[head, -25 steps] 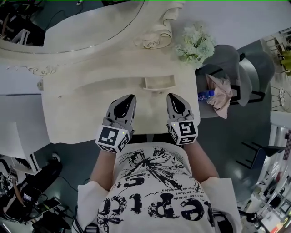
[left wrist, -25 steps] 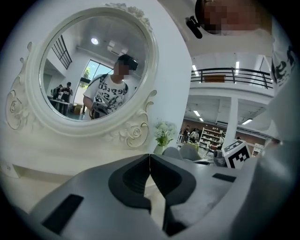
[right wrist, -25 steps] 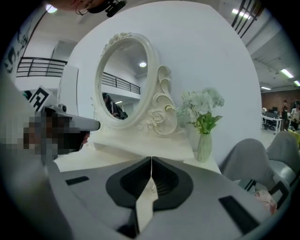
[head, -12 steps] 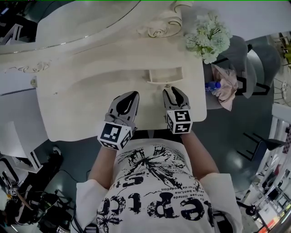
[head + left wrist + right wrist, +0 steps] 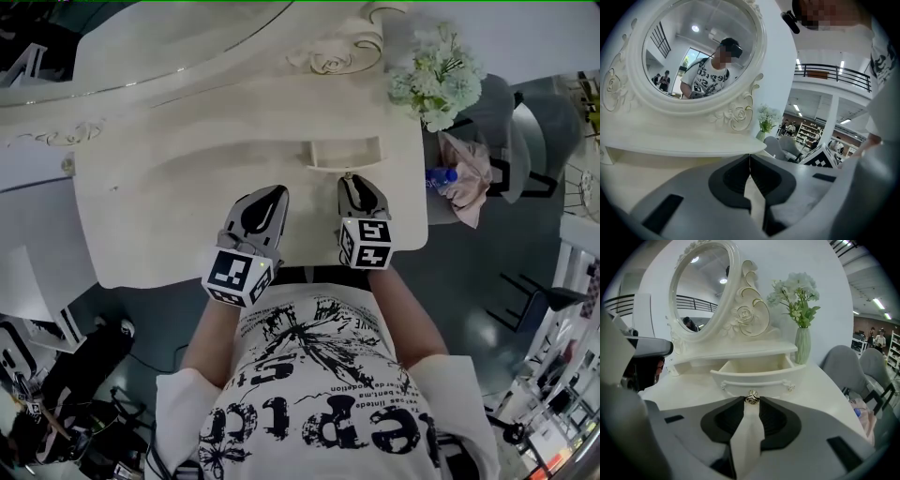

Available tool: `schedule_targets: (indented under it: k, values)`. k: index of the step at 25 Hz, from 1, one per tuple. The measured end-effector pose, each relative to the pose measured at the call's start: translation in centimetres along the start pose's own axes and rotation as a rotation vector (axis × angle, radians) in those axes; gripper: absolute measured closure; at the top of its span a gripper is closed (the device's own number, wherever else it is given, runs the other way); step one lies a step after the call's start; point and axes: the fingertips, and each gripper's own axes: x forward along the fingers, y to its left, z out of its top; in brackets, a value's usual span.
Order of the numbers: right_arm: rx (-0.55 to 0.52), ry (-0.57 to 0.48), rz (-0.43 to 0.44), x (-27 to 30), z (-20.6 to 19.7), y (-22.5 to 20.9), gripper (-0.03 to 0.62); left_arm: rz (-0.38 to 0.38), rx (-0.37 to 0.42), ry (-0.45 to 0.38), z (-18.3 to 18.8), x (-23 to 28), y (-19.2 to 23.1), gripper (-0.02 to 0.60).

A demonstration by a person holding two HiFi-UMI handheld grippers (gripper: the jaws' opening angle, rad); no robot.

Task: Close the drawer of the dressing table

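Cream dressing table (image 5: 169, 216), drawer (image 5: 344, 153) standing out.

Top is pale and smooth, with a curved front edge. A low raised shelf (image 5: 740, 352) runs along the back. The drawer is set in that shelf, right of centre, and is pulled forward over the top. Its front is curved, with a small metal knob (image 5: 751, 398) at the middle. An oval mirror (image 5: 701, 291) in a carved frame with a rose scroll rises behind the shelf. At the right end stands a pale green vase (image 5: 802, 345) of white flowers (image 5: 436, 80), just beside the drawer's right corner. Vase foot is hidden behind the drawer, so shelf or top cannot be told.
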Motion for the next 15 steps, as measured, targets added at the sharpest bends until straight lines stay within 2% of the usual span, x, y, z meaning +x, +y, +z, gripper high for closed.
schedule_targets:
  k: [8, 15]
  values:
    - [-0.027, 0.027, -0.019, 0.5, 0.5, -0.3, 0.484, 0.023, -0.004, -0.030, 0.8, -0.5, 0.7, 0.561]
    - [-0.032, 0.025, -0.003, 1.9, 1.6, -0.2, 0.484, 0.039, -0.009, -0.025, 0.5, -0.7, 1.5, 0.561]
